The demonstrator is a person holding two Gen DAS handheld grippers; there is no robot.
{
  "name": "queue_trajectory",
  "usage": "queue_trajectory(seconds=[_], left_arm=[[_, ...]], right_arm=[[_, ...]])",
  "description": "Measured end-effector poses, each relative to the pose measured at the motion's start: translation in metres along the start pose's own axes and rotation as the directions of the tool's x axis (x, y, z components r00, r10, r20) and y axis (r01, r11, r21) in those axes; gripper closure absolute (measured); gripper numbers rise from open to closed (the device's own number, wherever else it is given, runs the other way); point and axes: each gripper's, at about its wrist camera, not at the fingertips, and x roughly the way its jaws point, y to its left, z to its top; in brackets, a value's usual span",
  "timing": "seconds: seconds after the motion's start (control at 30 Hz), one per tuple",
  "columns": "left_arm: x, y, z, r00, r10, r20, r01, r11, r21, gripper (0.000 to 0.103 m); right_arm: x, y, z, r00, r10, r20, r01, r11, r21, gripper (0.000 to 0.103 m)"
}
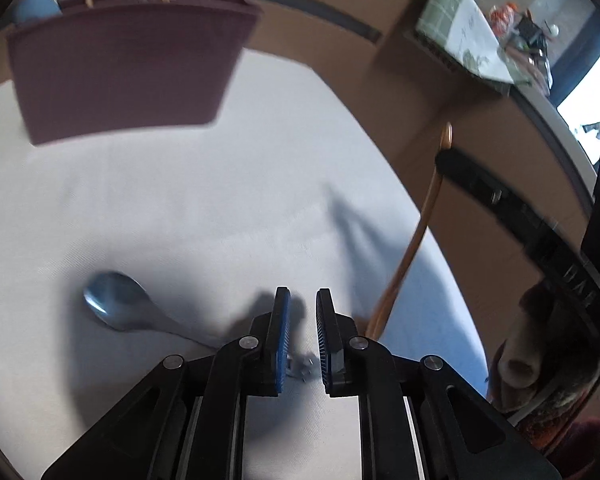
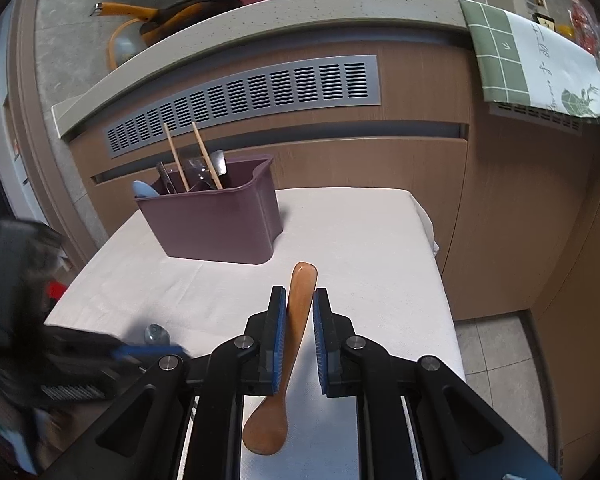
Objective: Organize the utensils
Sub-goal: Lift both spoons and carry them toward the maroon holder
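My grippers (image 2: 300, 332) are black with blue ribbed pads (image 2: 278, 344). The wooden spoon (image 2: 296, 344) is orange-brown, the metal spoon (image 1: 116, 304) silver, the utensil bin (image 2: 216, 220) plum purple, the tablecloth (image 2: 360, 240) white, the hanging cloth (image 2: 500, 64) green with white checks.

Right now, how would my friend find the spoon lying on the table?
Find the white table with the purple utensil bin. The metal spoon lies flat near the left gripper. It is shiny silver, unlike the brown wooden spoon the right gripper holds.
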Motion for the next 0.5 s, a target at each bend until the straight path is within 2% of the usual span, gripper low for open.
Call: queue_trajectory(seconds=[0.07,0.13,0.2,0.27,0.33,0.43,0.5], left_arm=[[0.002,-0.001,-0.009,1.000,0.006,-0.026,-0.006,0.999,0.032,0.089],[-0.007,0.003,-0.019,1.000,0.012,-0.020,-0.011,0.998,0.058,0.089],[-0.020,0.011,-0.027,0.999,0.042,-0.014,-0.041,0.997,0.066,0.089],[-0.037,0.024,-0.036,0.994,0.110,0.005,-0.110,0.991,0.072,0.089],[-0.051,0.037,-0.041,0.983,0.180,0.025,-0.181,0.982,0.050,0.089],[-0.068,0.056,-0.041,0.973,0.223,0.060,-0.221,0.975,-0.036,0.086],[-0.070,0.062,-0.034,0.970,0.231,0.076,-0.227,0.972,-0.064,0.076]], right_arm=[[-0.001,0.001,0.000,1.000,0.005,0.000,-0.005,1.000,-0.005,0.091],[-0.001,0.004,0.001,1.000,0.011,0.000,-0.011,1.000,-0.019,0.091],[0.002,0.006,0.002,1.000,0.016,-0.003,-0.016,1.000,-0.026,0.091],[0.005,0.009,0.004,1.000,0.023,-0.009,-0.023,0.999,-0.028,0.091],[0.007,0.012,0.005,1.000,0.030,-0.008,-0.030,0.999,-0.033,0.091],[0.009,0.016,0.007,0.999,0.041,-0.003,-0.041,0.998,-0.044,0.091],[0.011,0.017,0.008,0.999,0.047,-0.004,-0.047,0.998,-0.045,0.091]])
